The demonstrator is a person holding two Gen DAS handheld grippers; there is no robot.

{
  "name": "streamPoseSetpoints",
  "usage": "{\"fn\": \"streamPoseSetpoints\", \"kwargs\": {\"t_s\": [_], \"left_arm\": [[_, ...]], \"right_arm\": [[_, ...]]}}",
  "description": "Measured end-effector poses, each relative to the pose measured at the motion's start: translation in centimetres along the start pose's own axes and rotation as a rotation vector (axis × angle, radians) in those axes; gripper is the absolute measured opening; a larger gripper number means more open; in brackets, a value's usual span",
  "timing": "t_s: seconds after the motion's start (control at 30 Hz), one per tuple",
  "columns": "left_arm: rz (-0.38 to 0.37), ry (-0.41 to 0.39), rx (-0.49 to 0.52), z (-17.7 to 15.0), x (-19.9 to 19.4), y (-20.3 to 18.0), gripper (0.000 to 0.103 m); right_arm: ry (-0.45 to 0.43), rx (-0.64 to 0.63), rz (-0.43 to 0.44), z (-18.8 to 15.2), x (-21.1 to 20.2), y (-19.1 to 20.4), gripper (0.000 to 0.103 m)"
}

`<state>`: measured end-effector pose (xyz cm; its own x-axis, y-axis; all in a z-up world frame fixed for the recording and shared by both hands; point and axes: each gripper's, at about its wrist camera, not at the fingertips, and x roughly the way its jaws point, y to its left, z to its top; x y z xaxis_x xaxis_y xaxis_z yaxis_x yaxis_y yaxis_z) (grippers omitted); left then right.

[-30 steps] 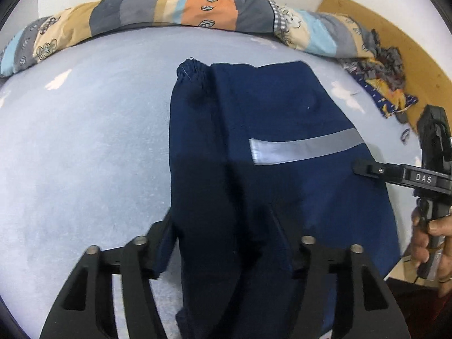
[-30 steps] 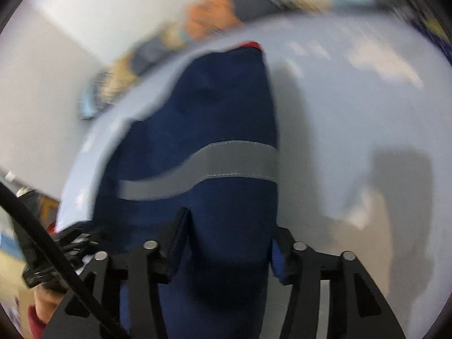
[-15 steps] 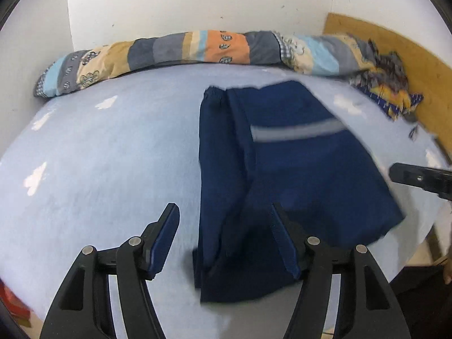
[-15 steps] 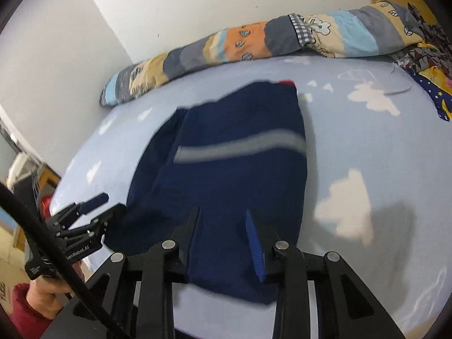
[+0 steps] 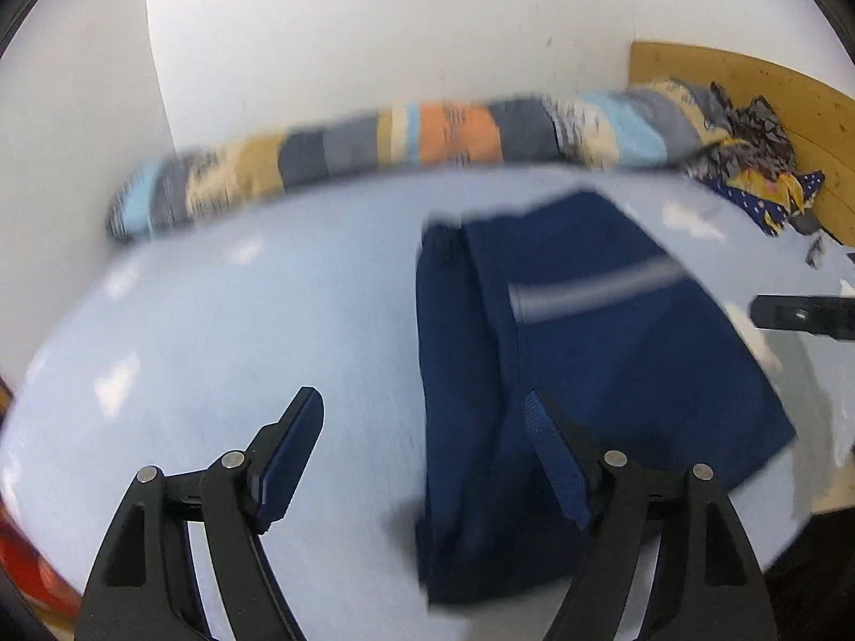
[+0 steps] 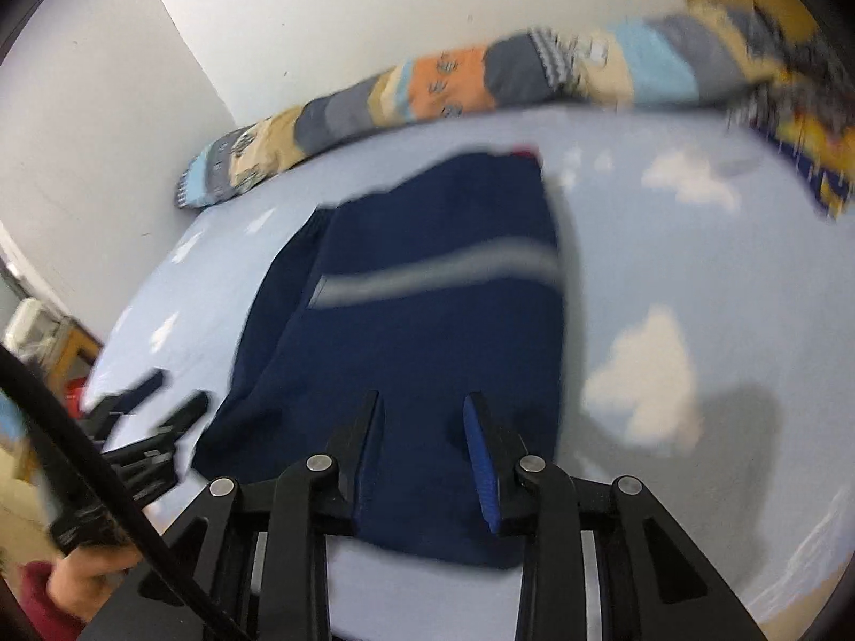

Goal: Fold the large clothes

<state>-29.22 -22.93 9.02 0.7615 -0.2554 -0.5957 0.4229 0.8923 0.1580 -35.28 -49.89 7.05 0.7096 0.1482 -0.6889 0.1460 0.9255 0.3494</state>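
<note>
Navy garment (image 5: 588,352) lies folded on the bed (image 5: 214,320). My left fingers (image 5: 422,416), just widened, and right fingers (image 6: 422,411), narrowly parted, grip nothing. Only right view shows my hand (image 6: 80,582).

The left gripper (image 5: 422,422) points downward, its jaws wide apart and just opened further, nothing between them. The right gripper (image 6: 422,416) tilts down too, jaws narrower yet parted and empty. A hand (image 6: 80,582) grips the left tool's handle.
</note>
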Motion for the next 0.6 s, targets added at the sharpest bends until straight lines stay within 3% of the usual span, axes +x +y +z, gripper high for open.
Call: {"fn": "streamPoseSetpoints", "kwargs": {"t_s": [0.13, 0.2, 0.3, 0.37, 0.5, 0.6], "left_arm": [[-0.036, -0.002, -0.041, 2.9, 2.1, -0.7, 0.077], [-0.045, 0.037, -0.060, 3.0, 4.0, -1.2, 0.077], [-0.042, 0.111, -0.064, 2.2, 7.0, -2.2, 0.077], [0.009, 0.174, -0.036, 1.1, 9.3, -2.7, 0.077], [-0.004, 0.185, -0.077, 0.4, 10.0, -2.6, 0.078], [0.003, 0.131, -0.054, 0.7, 7.9, -2.9, 0.078]], "right_arm": [[-0.011, 0.040, 0.001, 4.3, 2.6, -1.0, 0.036], [-0.003, 0.030, -0.027, 5.8, 4.6, -1.3, 0.043], [0.081, 0.056, -0.056, 6.6, 9.2, -2.2, 0.043], [0.096, 0.058, -0.078, 6.6, 10.5, -2.3, 0.045], [0.081, 0.048, -0.049, 6.5, 9.4, -1.9, 0.045], [0.047, 0.036, -0.015, 5.8, 6.5, -1.0, 0.045]]}}
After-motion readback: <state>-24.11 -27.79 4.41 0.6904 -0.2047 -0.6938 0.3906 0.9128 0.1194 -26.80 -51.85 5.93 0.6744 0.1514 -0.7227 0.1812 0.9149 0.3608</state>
